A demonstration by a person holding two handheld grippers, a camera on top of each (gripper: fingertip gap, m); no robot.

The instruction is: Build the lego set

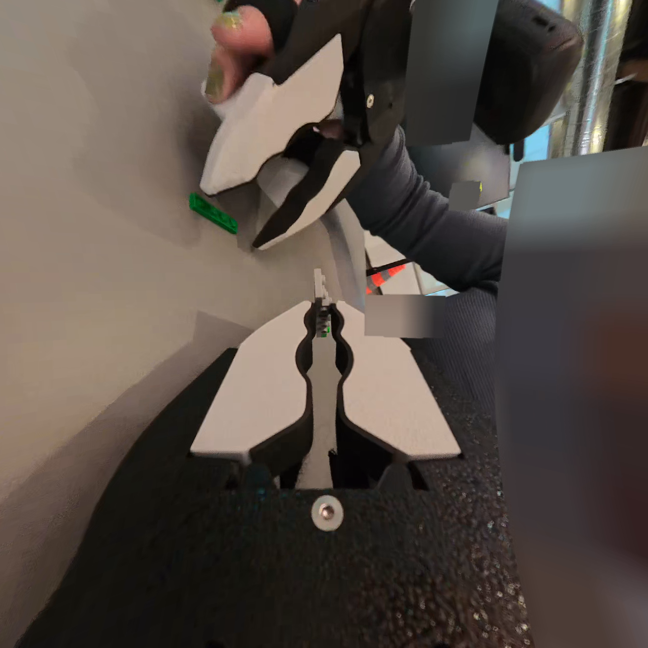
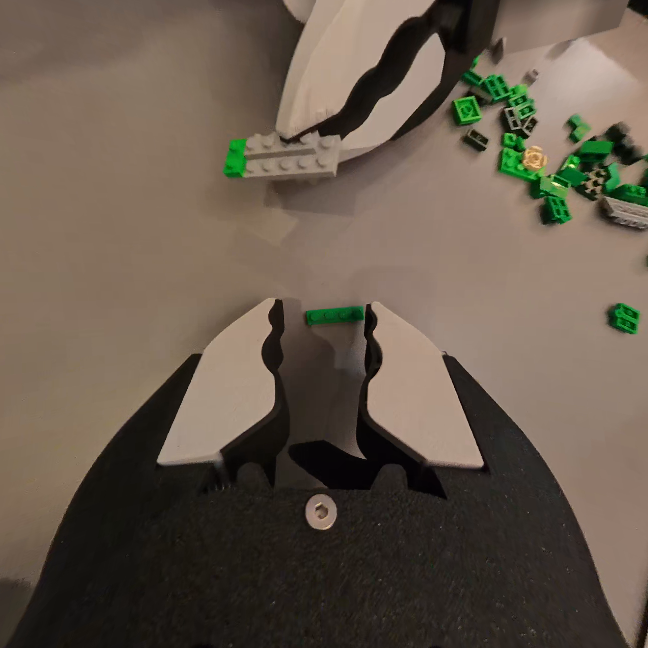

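Tabletop [image 2: 105, 245] carries a loose brick pile [image 2: 561, 168] at right. Left claw [image 2: 298, 135] pinches the grey assembly [image 2: 291, 157], green-capped at one end, above it. Right claw [image 2: 324, 308] gapes wide around a flat green plate [image 2: 335, 316], gripping nothing. Closing off-centre could skid or flip that thin plate away.

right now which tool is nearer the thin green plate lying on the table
Right. The right tool is open with the thin green plate between its fingertips. The left tool is farther off, shut on the grey brick assembly.
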